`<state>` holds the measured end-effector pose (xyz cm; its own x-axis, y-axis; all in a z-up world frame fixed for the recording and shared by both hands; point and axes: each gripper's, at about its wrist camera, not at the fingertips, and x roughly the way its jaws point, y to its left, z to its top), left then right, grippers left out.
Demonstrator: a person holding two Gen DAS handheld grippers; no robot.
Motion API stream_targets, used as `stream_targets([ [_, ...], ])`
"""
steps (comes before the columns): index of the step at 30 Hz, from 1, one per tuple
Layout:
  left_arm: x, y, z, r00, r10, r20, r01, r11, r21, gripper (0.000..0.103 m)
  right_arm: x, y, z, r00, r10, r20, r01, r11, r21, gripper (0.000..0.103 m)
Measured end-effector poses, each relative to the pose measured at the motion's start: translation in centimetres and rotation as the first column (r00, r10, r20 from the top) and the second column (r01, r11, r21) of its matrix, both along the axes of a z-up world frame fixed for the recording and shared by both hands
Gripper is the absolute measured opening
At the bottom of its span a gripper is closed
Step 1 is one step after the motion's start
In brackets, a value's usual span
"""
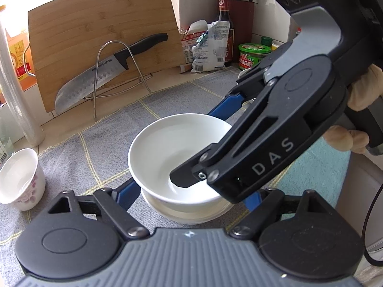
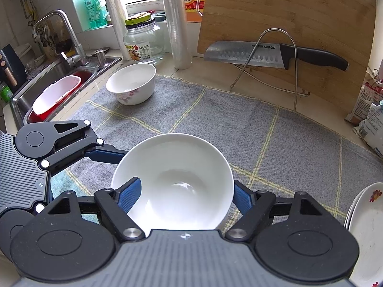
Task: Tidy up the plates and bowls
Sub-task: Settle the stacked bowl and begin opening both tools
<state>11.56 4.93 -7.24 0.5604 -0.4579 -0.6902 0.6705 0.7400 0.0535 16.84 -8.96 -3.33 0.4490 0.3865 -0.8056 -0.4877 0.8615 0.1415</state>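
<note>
Left wrist view
- White bowl [image 1: 177,157]: seen seated on a stack of white dishes [image 1: 189,211], on the grey checked mat [image 1: 100,148] covering the counter [image 1: 21,119].
- Right tool [image 1: 208,148]: entering from the upper right; one black finger tip lies inside the bowl, a blue finger [image 1: 227,105] runs along the outside of the far rim, so the bowl wall is clamped between them.
- Left tool [image 1: 191,196]: jaws held apart, blue pads on either side of the dish stack; contact with the stack cannot be told.
- Floral bowl [image 1: 20,179]: standing upright at the left edge of the mat, well apart from the white bowl.
- Background: bamboo cutting board [image 1: 100,31] leaning on the wall, a cleaver [image 1: 105,69] resting in a wire rack [image 1: 115,71] before it.

Right wrist view
- Right tool [image 2: 184,193]: closed on the white bowl [image 2: 172,179]; one blue pad [image 2: 130,193] is inside the rim, the other pad [image 2: 241,198] outside the wall.
- Left tool [image 2: 105,154]: reaching in from the left, its blue finger passing behind the bowl's left side.
- Floral bowl [image 2: 131,83]: at the far left corner of the mat [image 2: 263,131], near the sink [image 2: 57,79].
- Floral plates [image 2: 366,227]: stacked at the right edge.
</note>
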Motion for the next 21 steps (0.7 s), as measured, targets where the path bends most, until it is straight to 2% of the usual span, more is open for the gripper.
stream_targets([
  [21,0.17,-0.04,-0.57,1.0,-0.012,-0.004,0.012,1.0,0.019,0.088,0.12,0.19,-0.76,1.0,0.008,-0.008,-0.008,1.0,-0.019,0.085],
])
